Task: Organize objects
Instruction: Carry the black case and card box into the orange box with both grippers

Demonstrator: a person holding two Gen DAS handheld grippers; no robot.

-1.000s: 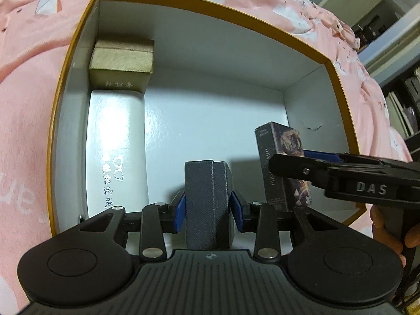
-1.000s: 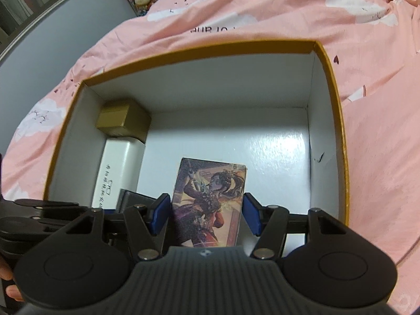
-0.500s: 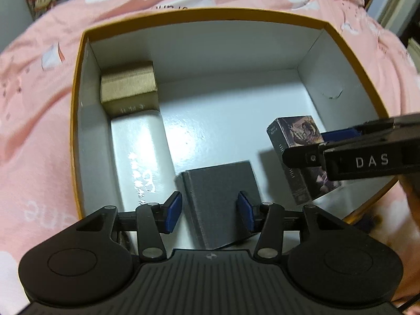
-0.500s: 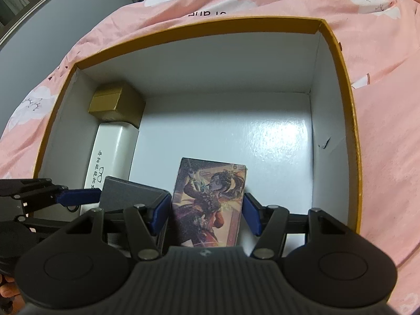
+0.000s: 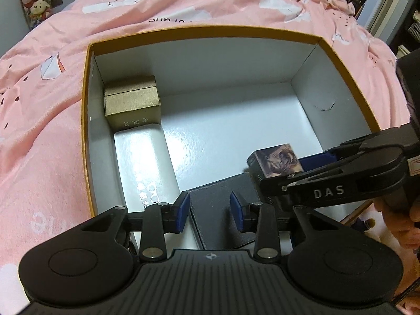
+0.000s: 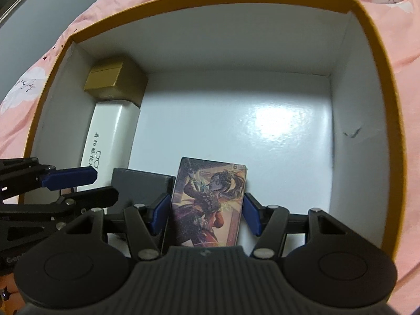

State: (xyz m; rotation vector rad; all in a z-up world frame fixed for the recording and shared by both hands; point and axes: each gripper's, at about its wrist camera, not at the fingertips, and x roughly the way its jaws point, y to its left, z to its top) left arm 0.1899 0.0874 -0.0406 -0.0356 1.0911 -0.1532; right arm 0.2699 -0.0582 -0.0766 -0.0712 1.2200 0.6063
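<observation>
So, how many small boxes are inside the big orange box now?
4. The gold box sits in the far left corner, the white case lies before it, the dark grey box lies beside that, and the right gripper holds the picture box.

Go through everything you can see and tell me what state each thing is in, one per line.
Storage box: open, no lid on it.
Gold box: closed, in the far left corner.
White case: closed, lying flat.
Dark box: lying flat, released.
Illustrated card box: gripped.
Left gripper: open, jaws just closing.
Right gripper: shut on card box.
</observation>
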